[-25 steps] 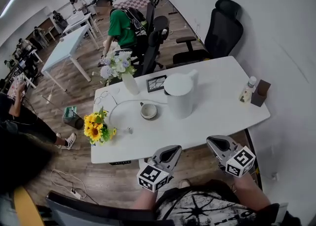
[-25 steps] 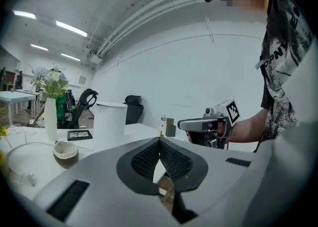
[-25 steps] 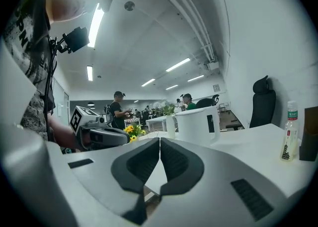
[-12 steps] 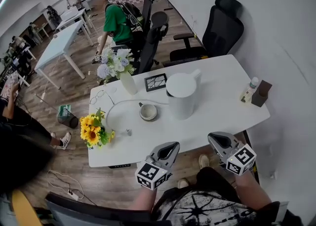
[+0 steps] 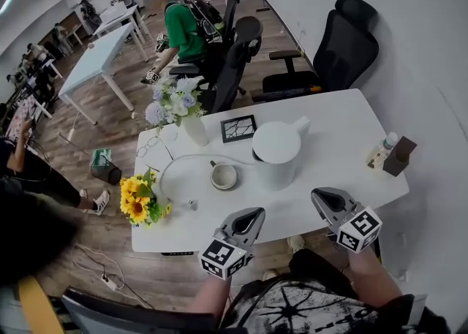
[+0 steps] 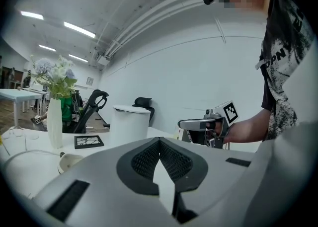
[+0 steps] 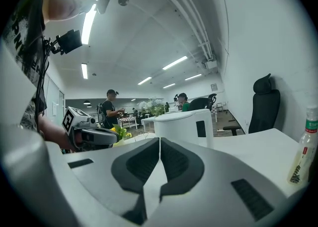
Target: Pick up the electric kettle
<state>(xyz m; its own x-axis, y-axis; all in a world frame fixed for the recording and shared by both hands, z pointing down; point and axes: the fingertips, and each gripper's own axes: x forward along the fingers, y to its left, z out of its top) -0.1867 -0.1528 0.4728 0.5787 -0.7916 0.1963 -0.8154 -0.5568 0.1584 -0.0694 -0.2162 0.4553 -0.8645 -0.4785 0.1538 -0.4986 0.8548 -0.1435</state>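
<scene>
Both tools have drawn nearer the electric kettle (image 5: 278,156) since a second ago, and now reach the worktop (image 5: 344,142) edge. It stands upright ahead of them, between their lines and still well apart from either. The left tool (image 5: 255,213) and right tool (image 5: 316,195) are each pressed together, pinching nothing. The white shell looks smooth, rigid and slippery — heavy if filled — so the side handle seems the surest hold. A cup (image 5: 224,176) sits ahead-left of the left tool.
</scene>
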